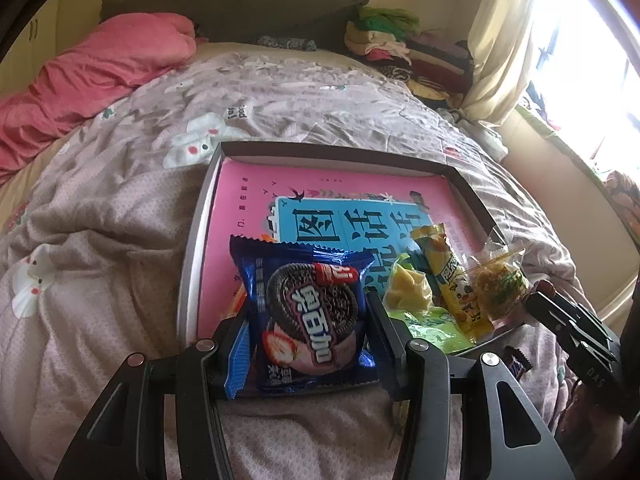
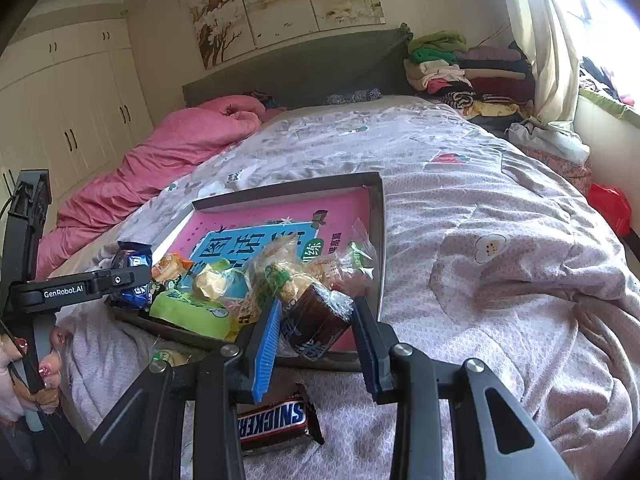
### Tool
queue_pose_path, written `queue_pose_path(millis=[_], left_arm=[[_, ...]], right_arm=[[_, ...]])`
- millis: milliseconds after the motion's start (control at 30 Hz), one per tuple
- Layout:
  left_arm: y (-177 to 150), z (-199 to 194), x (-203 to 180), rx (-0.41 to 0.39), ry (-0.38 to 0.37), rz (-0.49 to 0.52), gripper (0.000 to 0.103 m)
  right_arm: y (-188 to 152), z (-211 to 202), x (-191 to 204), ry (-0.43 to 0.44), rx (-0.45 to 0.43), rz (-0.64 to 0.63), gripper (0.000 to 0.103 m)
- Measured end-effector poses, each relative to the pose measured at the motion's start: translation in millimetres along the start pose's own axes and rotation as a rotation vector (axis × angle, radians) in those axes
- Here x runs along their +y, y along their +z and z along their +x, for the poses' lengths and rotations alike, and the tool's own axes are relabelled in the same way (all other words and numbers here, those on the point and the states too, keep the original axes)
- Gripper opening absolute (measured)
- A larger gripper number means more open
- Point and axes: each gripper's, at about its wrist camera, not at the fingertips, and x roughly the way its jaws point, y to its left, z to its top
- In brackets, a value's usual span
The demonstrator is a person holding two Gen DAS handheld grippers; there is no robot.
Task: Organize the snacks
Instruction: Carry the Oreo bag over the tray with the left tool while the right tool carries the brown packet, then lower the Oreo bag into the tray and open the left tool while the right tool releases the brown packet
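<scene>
My left gripper (image 1: 306, 316) is shut on a blue Oreo packet (image 1: 308, 312), held over the near edge of a shallow grey box lid (image 1: 192, 272) with a pink inside. The right gripper (image 2: 316, 320) is shut on a dark brown wrapped snack (image 2: 316, 322) above the lid's near right corner (image 2: 378, 248). In the lid lie a green packet (image 1: 424, 320), a yellow stick packet (image 1: 448, 276) and a clear bag of crumbly snack (image 1: 500, 284). A Snickers bar (image 2: 276, 424) lies on the quilt below the right gripper.
The lid rests on a grey-pink patterned quilt (image 1: 120, 280) on a bed. A pink duvet (image 1: 92, 76) lies at the far left. Folded clothes (image 2: 452, 68) are stacked by the headboard. Curtain and window are at the right.
</scene>
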Motion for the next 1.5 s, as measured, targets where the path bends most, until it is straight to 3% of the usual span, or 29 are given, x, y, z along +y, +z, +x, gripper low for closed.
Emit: queue_pose_path(millis=[900, 1500], left_arm=[[16.4, 23.2, -11.5, -0.011, -0.027, 0.003, 0.053], [3.9, 11.7, -1.9, 0.000, -0.039, -0.008, 0.053]], right_arm=[[2.3, 33.3, 5.4, 0.025, 0.014, -0.040, 0.036], [-2.5, 33.4, 19.8, 0.004, 0.048, -0.121, 0.036]])
